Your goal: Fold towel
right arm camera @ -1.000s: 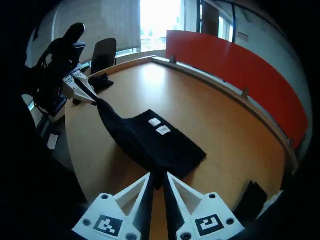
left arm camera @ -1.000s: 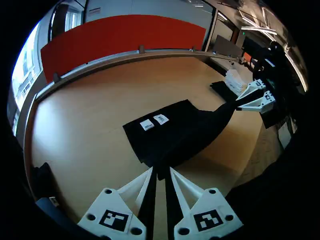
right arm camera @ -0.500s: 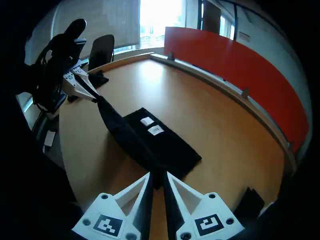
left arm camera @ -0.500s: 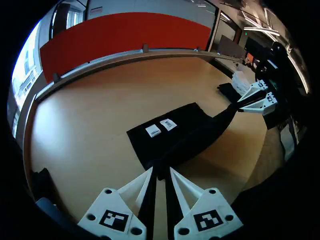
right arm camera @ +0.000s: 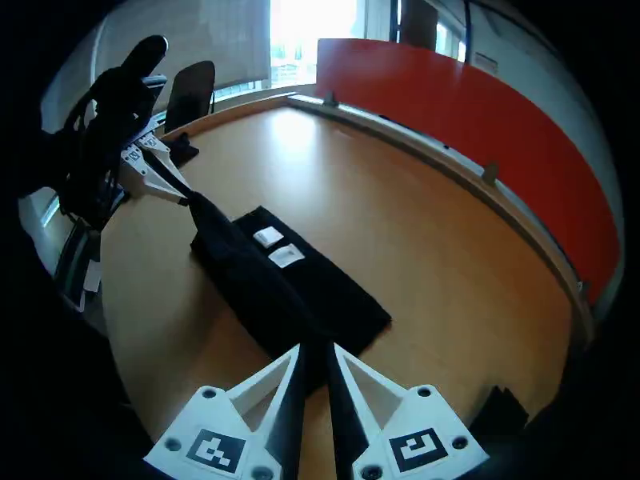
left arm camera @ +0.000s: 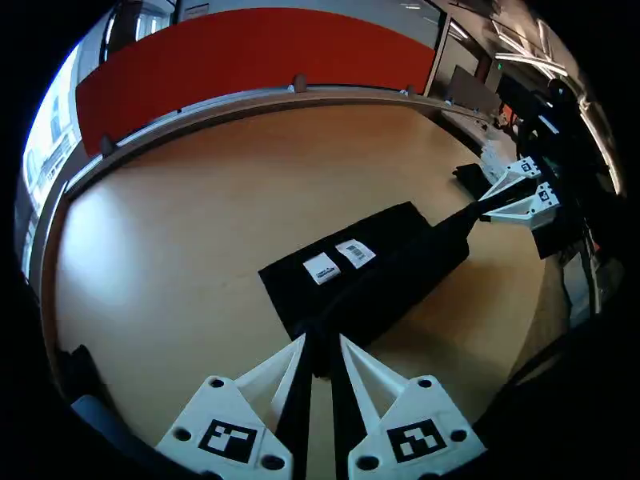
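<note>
Because the black towel is as dark as the inner faces of the fingers, the bit of cloth pinched by the left gripper is hard to separate from the claw itself. Its two fingers stand nearly together, with a raised fold of towel caught at their tips. The right gripper looks the same in its own view: fingers drawn close and clamped on the opposite end of that fold. The towel lies flat on the wooden table in a long rectangle, with its near edge lifted into a ridge running from one claw to the other. Two white tags sit on the flat part, their print too small to make out. In the left gripper view, the right gripper appears far off, and the hand behind it is lost in shadow. A red partition lines the table's far edge. The right gripper view adds the left gripper, held by a dark, blurred hand, along with a chair and a bright window.
</note>
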Tool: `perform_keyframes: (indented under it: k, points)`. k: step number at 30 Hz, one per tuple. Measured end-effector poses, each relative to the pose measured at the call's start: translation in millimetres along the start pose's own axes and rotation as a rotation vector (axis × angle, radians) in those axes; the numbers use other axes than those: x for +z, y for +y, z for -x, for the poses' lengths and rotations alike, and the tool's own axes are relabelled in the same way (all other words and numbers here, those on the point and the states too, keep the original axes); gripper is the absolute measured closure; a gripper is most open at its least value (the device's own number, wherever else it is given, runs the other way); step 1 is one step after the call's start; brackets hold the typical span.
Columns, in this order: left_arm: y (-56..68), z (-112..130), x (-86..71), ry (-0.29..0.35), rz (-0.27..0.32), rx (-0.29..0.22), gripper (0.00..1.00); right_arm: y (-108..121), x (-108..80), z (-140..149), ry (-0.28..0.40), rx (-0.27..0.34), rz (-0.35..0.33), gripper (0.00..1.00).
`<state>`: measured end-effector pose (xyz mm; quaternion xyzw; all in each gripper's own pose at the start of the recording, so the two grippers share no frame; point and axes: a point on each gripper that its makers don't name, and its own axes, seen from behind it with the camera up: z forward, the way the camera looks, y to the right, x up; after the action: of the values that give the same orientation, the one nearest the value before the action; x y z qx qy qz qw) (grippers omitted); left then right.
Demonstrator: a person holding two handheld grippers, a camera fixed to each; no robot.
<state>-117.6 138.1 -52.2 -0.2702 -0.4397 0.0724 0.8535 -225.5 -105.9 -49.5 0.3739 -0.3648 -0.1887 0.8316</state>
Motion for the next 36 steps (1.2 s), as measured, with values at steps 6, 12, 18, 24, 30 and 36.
perform_keyframes:
  k: [6, 12, 18, 24, 30, 36]
  points:
    - [-5.1, -2, 10.1, -0.011, 0.001, 0.027, 0.86, 4, 10.1, 8, -0.026, 0.013, -0.008, 0.84]
    - [-9.7, -3, 20.3, -0.015, 0.002, 0.057, 0.86, 8, 17.7, 13, -0.045, 0.024, -0.01, 0.84]
    - [-13.7, -2, 32.9, -0.019, 0.004, 0.083, 0.86, 12, 26.8, 21, -0.069, 0.039, -0.012, 0.84]
    - [-18.4, -3, 45.3, -0.007, 0.005, 0.106, 0.86, 18, 37.1, 26, -0.078, 0.061, -0.003, 0.84]
    - [-27.6, -3, 59.8, -0.009, -0.014, 0.122, 0.86, 21, 47.6, 30, -0.092, 0.091, 0.005, 0.84]
    - [-29.4, -2, 69.7, -0.018, -0.022, 0.142, 0.85, 25, 55.1, 29, -0.086, 0.094, 0.03, 0.83]
